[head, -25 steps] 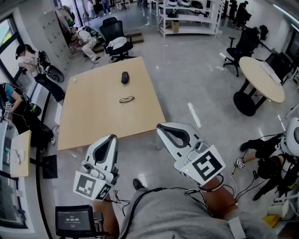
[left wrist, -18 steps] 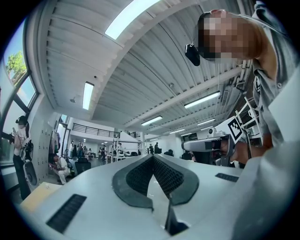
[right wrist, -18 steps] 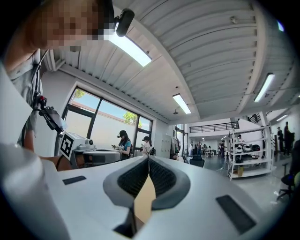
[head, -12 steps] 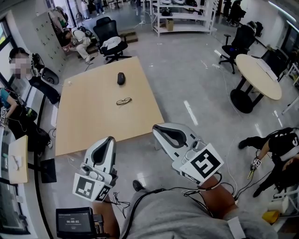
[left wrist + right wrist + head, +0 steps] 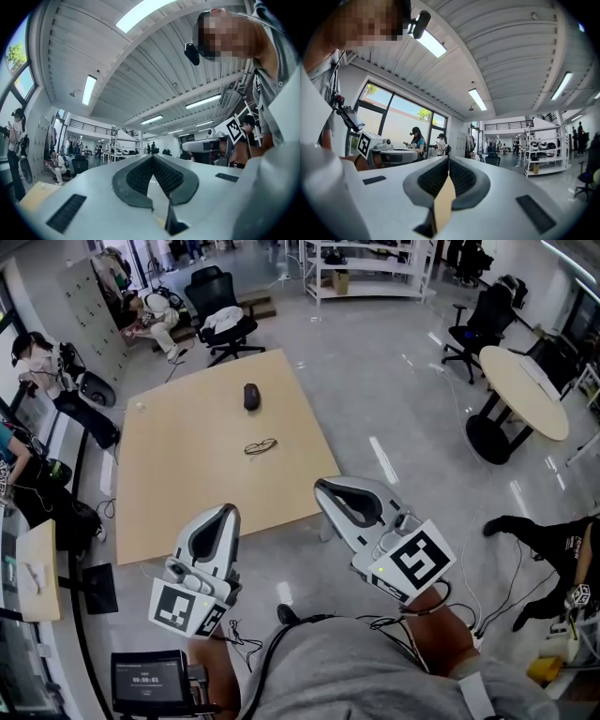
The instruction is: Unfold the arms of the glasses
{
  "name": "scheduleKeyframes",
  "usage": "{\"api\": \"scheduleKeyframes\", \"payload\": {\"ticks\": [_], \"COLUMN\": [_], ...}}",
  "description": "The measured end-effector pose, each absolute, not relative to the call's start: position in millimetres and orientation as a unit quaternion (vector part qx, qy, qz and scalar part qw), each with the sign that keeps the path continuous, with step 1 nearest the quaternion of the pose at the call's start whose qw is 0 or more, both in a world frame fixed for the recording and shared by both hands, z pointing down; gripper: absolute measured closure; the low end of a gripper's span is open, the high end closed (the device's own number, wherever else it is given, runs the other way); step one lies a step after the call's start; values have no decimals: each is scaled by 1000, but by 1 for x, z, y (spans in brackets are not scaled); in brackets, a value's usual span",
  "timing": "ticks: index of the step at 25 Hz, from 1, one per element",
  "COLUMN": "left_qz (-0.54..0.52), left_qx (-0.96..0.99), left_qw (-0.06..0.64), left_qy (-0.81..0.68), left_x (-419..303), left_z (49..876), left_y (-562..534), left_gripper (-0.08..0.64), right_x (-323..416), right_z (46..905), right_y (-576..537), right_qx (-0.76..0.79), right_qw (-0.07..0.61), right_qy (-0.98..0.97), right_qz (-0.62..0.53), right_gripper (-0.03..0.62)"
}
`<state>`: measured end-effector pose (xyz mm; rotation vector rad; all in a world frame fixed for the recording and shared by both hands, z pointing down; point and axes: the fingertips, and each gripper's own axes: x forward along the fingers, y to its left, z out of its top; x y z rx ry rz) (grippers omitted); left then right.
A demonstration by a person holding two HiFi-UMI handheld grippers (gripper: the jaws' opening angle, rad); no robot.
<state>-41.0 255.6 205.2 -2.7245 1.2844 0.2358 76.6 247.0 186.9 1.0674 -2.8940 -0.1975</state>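
A pair of dark-framed glasses (image 5: 261, 446) lies folded near the middle of the light wooden table (image 5: 178, 484), far ahead of both grippers. My left gripper (image 5: 228, 510) is over the floor just short of the table's near edge, with its jaws together and nothing between them. My right gripper (image 5: 322, 487) hovers off the table's near right corner, also shut and empty. The left gripper view shows its dark pads (image 5: 140, 178) meeting at the tip of the left gripper (image 5: 152, 158). In the right gripper view the right gripper (image 5: 448, 159) is closed the same way. Neither gripper view shows the glasses.
A small black object (image 5: 250, 396) sits on the table beyond the glasses. Office chairs (image 5: 222, 320) and seated people (image 5: 150, 310) are behind the table, and a round table (image 5: 525, 381) stands at the right. A person's legs (image 5: 544, 535) lie on the floor at the right.
Both grippers have moved forward together toward the table's near edge, and the table now sits closer in view. Their jaws stay shut. The glasses have not moved.
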Motion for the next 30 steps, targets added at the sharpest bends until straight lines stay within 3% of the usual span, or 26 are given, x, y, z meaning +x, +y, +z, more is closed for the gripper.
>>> {"api": "scheduleKeyframes", "payload": {"ticks": [18, 30], "left_qz": [72, 52], "left_qx": [-913, -909], "left_qw": [57, 55], "left_qy": [397, 410], "left_x": [-140, -134], "left_z": [227, 240], "left_y": [181, 125], "left_gripper": [555, 555], "right_x": [-26, -18], "right_z": [206, 220], "right_y": [175, 111], "right_qx": [373, 364], "right_qw": [32, 26], "right_qy": [-925, -930], "right_qz": [-59, -46], "right_gripper": [584, 584]}}
